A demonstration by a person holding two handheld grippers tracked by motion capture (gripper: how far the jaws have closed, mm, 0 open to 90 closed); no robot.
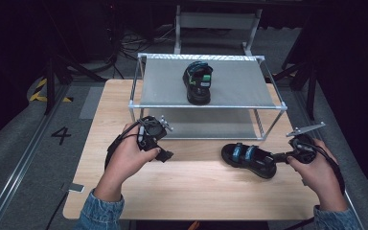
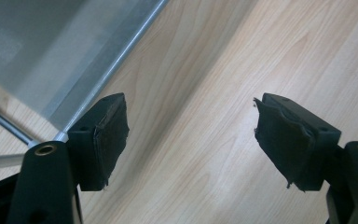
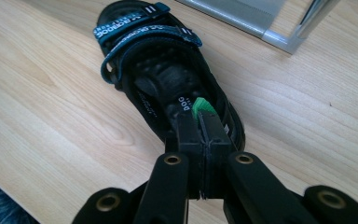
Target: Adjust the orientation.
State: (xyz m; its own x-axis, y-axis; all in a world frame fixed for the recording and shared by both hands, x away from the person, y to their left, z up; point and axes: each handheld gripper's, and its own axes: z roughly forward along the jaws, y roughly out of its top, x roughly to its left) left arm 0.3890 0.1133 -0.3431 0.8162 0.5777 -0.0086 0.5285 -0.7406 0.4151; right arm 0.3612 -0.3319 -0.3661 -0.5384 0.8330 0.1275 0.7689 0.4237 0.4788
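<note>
Seemingly light and pliable, the sandal (image 3: 168,88) at lower right is pinched by the right gripper (image 3: 204,128) at its green heel tab (image 3: 202,106), while the left gripper (image 2: 191,135) gapes empty.

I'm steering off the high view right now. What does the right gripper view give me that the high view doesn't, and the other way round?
Right gripper view: the right tool has its jaws pressed together on a small green tab at the heel of the sandal on the table, and the printed straps read clearly.

High view: a second sandal on the top shelf of the metal rack, and the left tool held over bare wood beside the rack.

Both: the table sandal, the wooden table, and the rack's frame.
</note>
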